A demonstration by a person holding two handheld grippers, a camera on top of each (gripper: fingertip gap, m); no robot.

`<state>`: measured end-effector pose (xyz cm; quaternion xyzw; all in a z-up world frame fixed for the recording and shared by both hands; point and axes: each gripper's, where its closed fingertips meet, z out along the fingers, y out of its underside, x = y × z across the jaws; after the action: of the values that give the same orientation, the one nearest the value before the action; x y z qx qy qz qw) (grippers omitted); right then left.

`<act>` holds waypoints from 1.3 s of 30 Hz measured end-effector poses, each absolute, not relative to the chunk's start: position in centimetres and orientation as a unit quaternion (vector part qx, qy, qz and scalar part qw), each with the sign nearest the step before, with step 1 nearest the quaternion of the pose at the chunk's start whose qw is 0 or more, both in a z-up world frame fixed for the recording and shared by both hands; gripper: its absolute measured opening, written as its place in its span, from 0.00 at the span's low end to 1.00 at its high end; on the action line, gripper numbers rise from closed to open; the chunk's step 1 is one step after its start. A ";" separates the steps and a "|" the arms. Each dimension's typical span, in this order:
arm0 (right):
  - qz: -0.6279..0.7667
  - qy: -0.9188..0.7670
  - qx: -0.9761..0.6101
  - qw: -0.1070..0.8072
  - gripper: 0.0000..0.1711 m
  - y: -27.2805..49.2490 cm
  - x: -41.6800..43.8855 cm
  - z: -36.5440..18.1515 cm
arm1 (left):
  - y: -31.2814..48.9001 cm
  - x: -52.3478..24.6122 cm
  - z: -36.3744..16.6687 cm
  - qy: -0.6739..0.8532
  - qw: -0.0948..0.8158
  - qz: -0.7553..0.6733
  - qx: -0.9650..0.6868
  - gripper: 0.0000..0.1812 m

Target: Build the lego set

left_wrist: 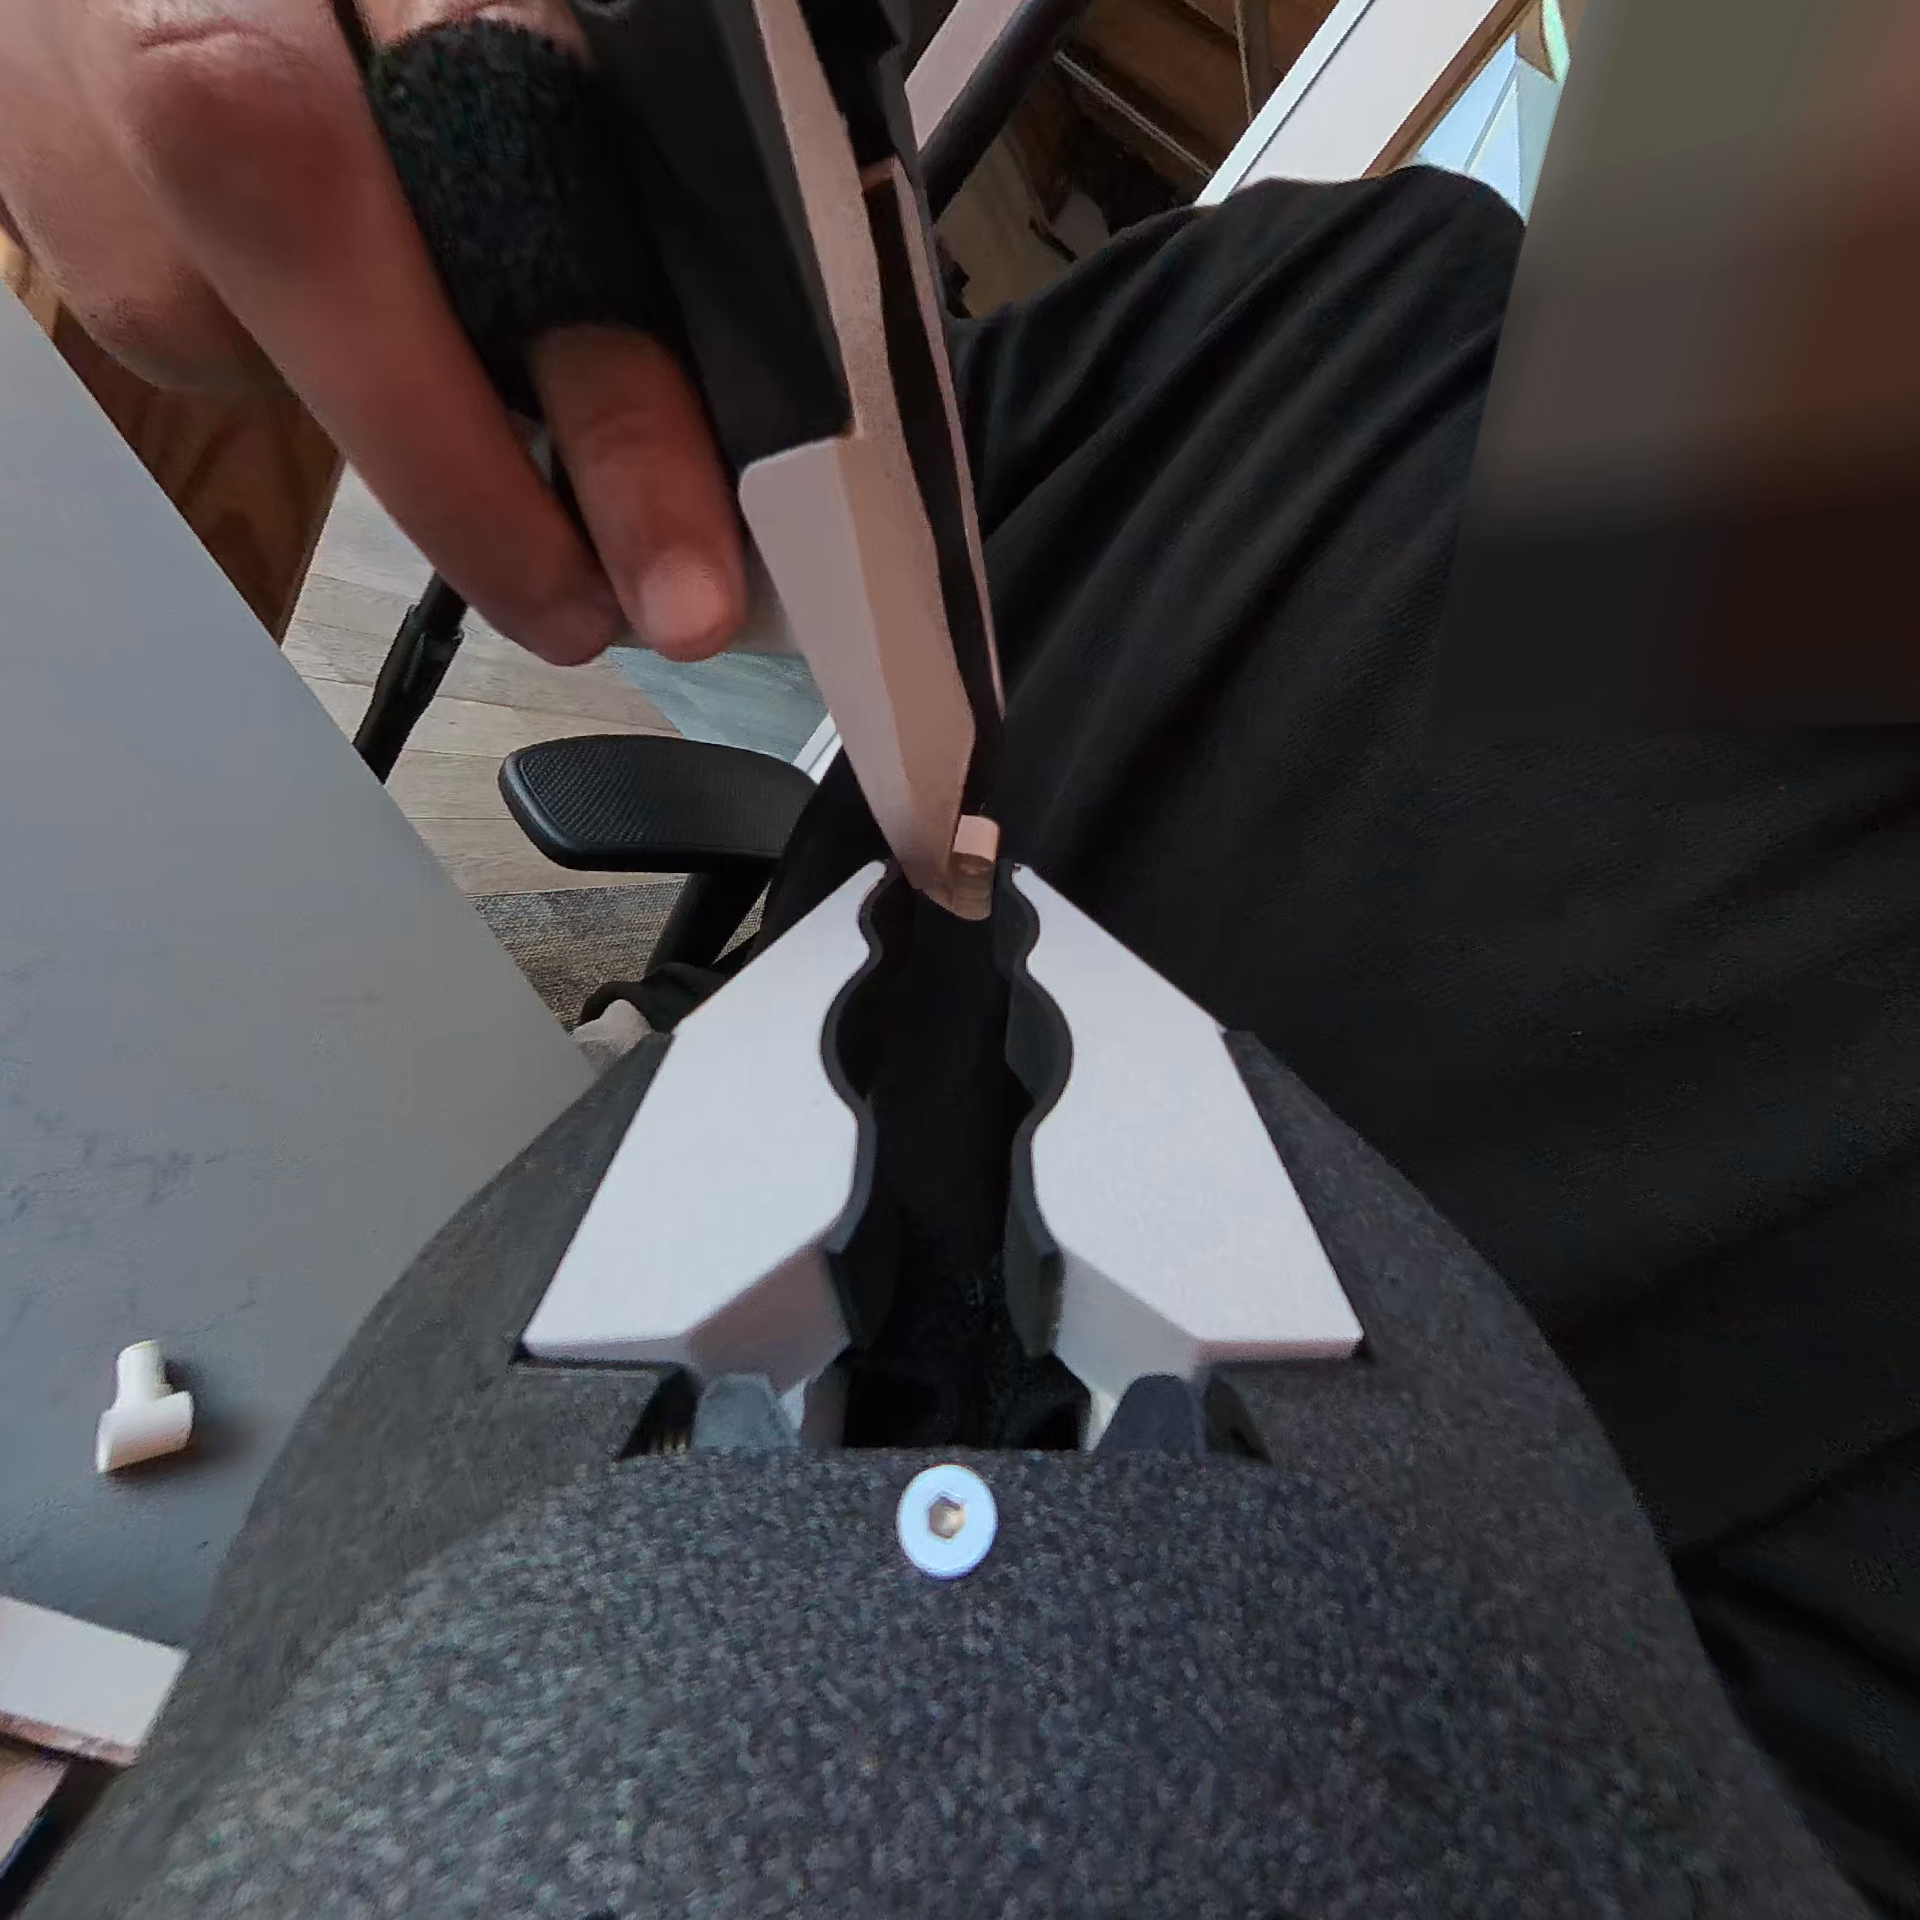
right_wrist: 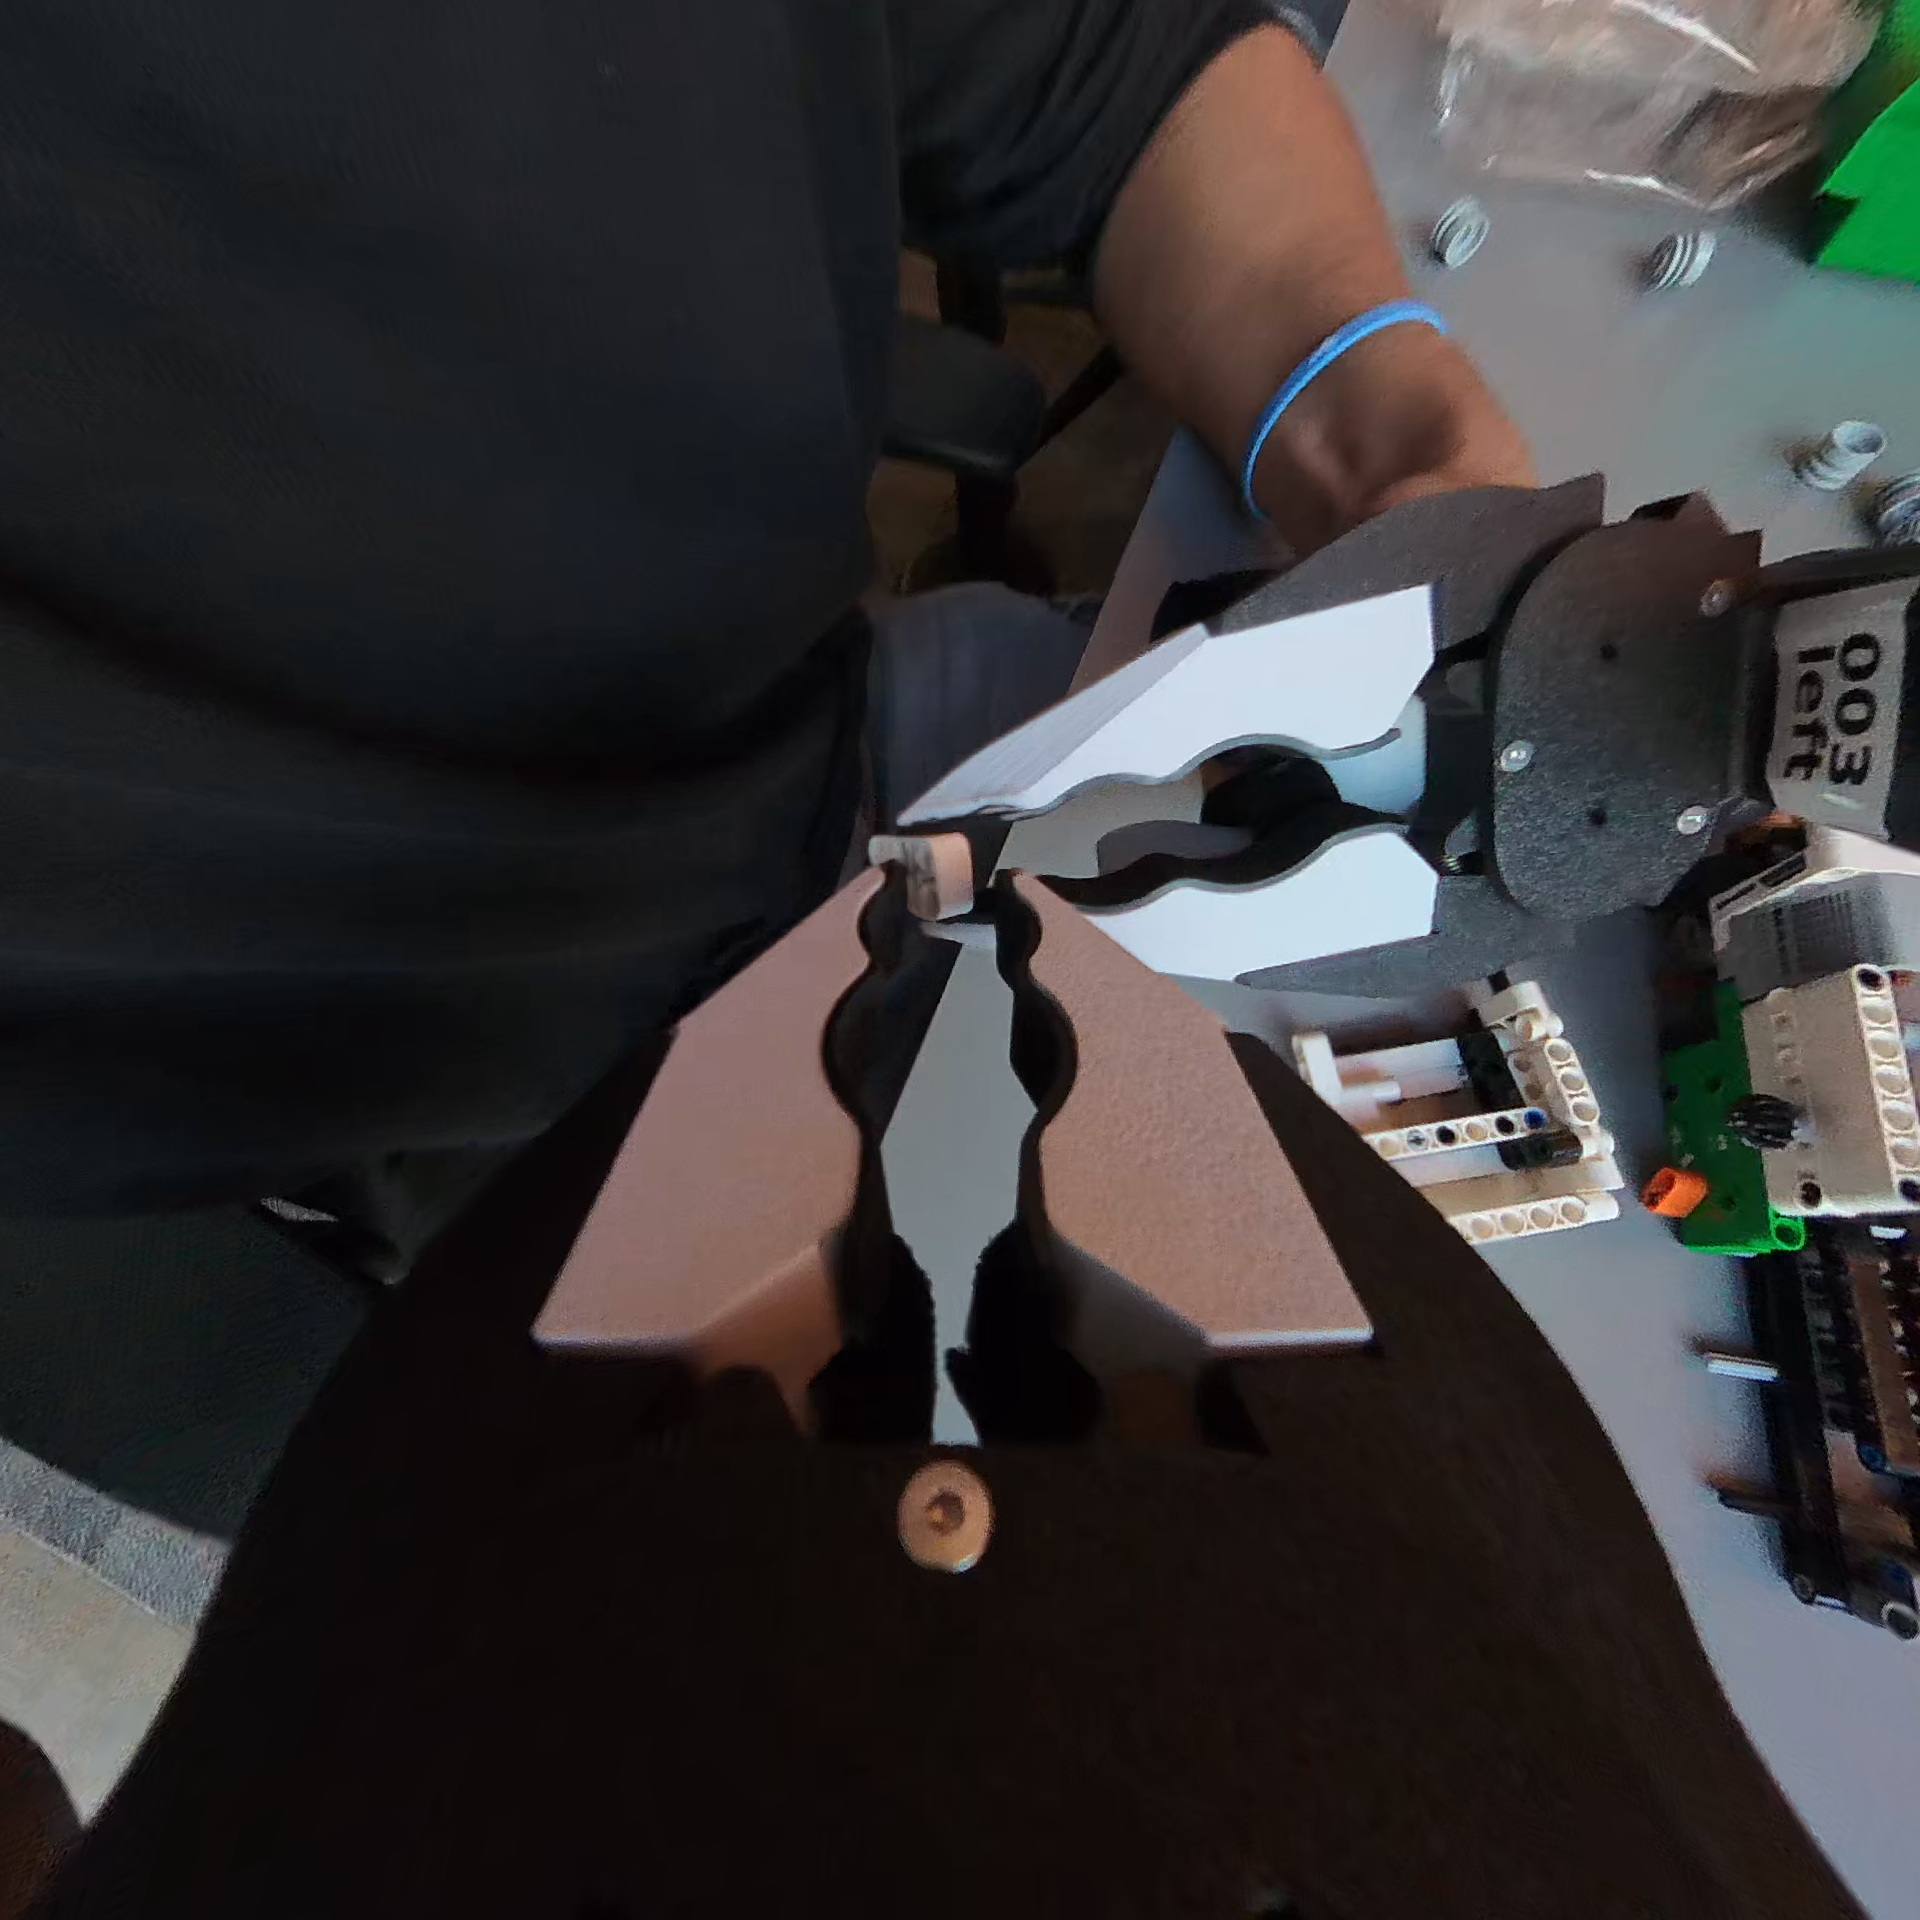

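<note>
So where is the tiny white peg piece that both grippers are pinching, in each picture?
Left wrist view: the small white cylindrical lego peg sits just above centre, where the left gripper meets the right gripper coming down.
Right wrist view: the peg is near centre, at the right gripper.
Shared landmark: the grey tabletop.

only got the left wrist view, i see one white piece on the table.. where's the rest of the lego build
Observer: The right wrist view shows a part-built white beam frame on the table, near the left gripper.
Operator: anything else by it
Observer: A green and white module sits just right of the frame in that view.
Operator: loose parts?
Observer: Small grey ribbed parts lie farther off, near a clear plastic bag.
</note>
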<state>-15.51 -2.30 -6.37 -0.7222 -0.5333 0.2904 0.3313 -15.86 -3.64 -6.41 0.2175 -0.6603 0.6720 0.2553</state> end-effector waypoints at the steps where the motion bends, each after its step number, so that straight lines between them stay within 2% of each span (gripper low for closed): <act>1: 0.295 -0.537 -0.721 0.322 0.07 -2.4 -15.6 -6.4 | -3.6 -15.9 -6.4 -0.660 0.255 0.672 0.217 0.08; 5: 0.298 -0.508 -0.755 0.287 0.06 -2.3 -14.9 -7.4 | -3.5 -14.7 -7.6 -0.675 0.225 0.658 0.247 0.09; 8: 0.236 -0.442 -0.814 0.293 0.05 -0.6 -11.7 -8.6 | -2.1 -11.4 -8.7 -0.668 0.148 0.656 0.318 0.11; 10: 0.228 -0.373 -0.845 0.308 0.05 0.4 -9.7 -9.0 | -1.2 -9.8 -8.8 -0.663 0.096 0.658 0.344 0.17; 12: 0.240 -0.306 -0.858 0.336 0.05 1.3 -8.2 -9.5 | -0.5 -8.8 -9.3 -0.676 0.036 0.642 0.360 0.18; 16: 0.292 -0.204 -0.850 0.388 0.05 2.3 -7.3 -9.7 | 0.7 -7.3 -10.2 -0.701 -0.079 0.599 0.380 0.09; 18: 0.303 -0.186 -0.845 0.400 0.05 2.2 -7.2 -9.8 | 0.9 -7.2 -10.3 -0.703 -0.087 0.594 0.383 0.06; 28: 0.329 -0.149 -0.820 0.444 0.04 2.2 -6.5 -9.2 | 1.7 -6.9 -9.8 -0.671 -0.056 0.625 0.395 0.04; 36: 0.387 -0.066 -0.707 0.588 0.06 3.3 -7.1 -6.4 | 2.3 -7.0 -6.5 -0.585 -0.015 0.710 0.391 0.03; 39: 0.404 -0.051 -0.683 0.607 0.05 3.5 -7.1 -5.8 | 2.3 -7.0 -6.5 -0.585 -0.015 0.709 0.394 0.03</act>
<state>-7.12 3.46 -5.81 -0.6826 -0.0507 0.4040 0.6068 -7.03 2.25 -6.49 0.3939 -0.5851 0.7087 -0.0152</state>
